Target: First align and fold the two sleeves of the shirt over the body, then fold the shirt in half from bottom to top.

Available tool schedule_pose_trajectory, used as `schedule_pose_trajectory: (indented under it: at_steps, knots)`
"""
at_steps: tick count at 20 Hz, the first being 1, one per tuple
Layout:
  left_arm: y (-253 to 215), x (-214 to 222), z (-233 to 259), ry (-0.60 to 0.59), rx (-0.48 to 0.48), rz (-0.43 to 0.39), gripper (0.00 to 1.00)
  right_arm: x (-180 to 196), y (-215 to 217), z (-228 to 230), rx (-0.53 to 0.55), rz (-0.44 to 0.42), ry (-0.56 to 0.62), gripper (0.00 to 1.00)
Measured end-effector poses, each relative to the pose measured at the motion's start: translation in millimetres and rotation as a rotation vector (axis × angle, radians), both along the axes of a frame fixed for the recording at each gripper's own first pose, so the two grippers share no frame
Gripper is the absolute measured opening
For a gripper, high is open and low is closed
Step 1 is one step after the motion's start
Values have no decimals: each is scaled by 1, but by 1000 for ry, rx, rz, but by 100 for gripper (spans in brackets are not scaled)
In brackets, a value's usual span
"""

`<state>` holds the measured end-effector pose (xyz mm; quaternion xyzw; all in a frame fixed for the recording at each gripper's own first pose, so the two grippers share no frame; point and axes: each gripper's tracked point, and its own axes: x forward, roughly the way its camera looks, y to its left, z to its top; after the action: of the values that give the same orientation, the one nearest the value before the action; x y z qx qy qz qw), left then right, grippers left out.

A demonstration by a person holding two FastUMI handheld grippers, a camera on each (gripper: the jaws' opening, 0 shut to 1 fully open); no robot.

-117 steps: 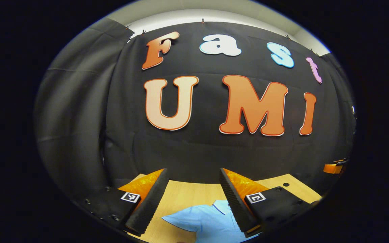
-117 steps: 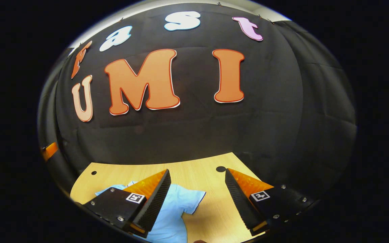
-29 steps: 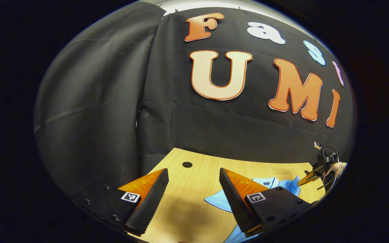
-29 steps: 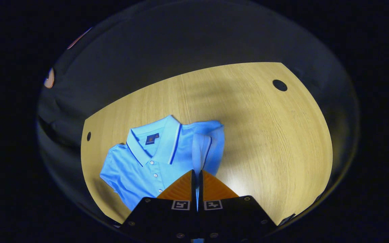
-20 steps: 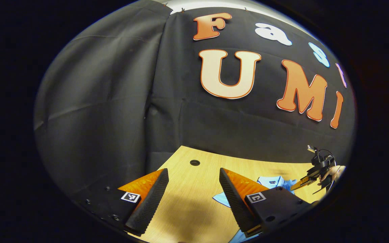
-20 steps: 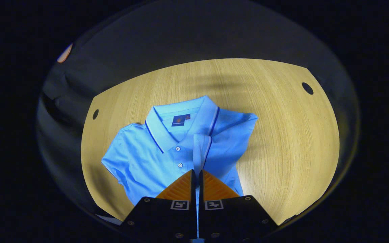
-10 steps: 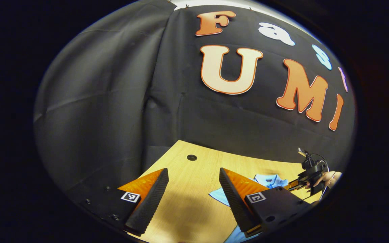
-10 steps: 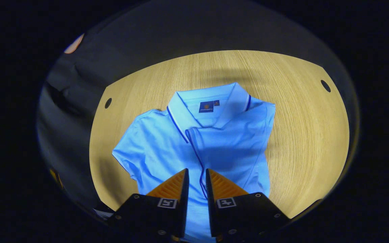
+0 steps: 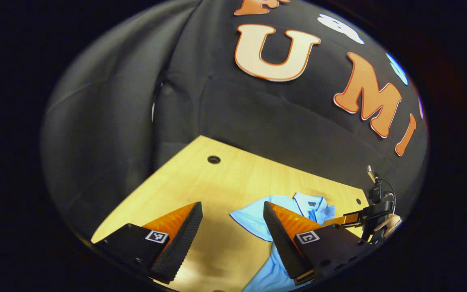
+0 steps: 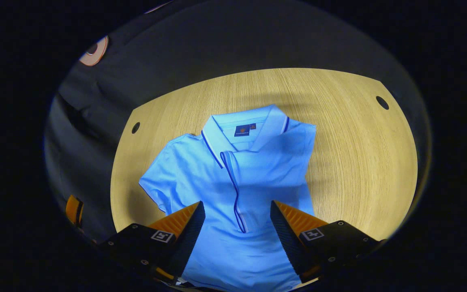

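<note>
A light blue polo shirt (image 10: 233, 182) lies flat on the wooden table (image 10: 351, 162), collar toward the far edge. One sleeve (image 10: 266, 166) lies folded over the chest, its dark-trimmed hem running down the middle. The other sleeve (image 10: 156, 182) still spreads out to the left. My right gripper (image 10: 236, 221) hovers open above the shirt's lower body, nothing between its fingers. My left gripper (image 9: 230, 227) is open over bare table beside the spread sleeve (image 9: 249, 217). In the left gripper view the right gripper (image 9: 345, 220) and a hand (image 9: 389, 223) appear far right.
The table has round holes near its far corners (image 10: 382, 102) (image 10: 135, 127) (image 9: 213, 159). Black cloth walls close in behind and to the sides. Bare wood lies to the right of the shirt and in front of my left gripper.
My right gripper carried the sleeve across the chest, laid it down and opened. My left gripper tilted down toward the table near the spread sleeve.
</note>
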<state>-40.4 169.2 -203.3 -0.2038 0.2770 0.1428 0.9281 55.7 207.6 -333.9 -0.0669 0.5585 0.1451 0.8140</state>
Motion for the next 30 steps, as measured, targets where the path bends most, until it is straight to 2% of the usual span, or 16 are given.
schedule_pose_trajectory:
  at_steps: [4, 6, 11, 15, 24, 30]
  knots:
    - [-19, 18, -36, 108, -70, -30, 99, -16, -10, 21, 90, -33, -1, 98]
    - [-21, 26, -51, 165, -69, -27, 99, -25, -22, 32, 125, -39, 8, 99]
    - [-50, 51, -95, 274, -144, -86, 99, -37, -62, 51, 200, -124, 5, 99]
    - [-52, 60, -127, 358, -182, -80, 99, -41, -100, 53, 211, -175, 10, 98]
    - [-38, 75, -177, 479, -113, -50, 99, -64, -156, 41, 212, -266, 61, 98]
    - [-34, 78, -187, 502, -84, -31, 99, -65, -168, 40, 207, -295, 58, 98]
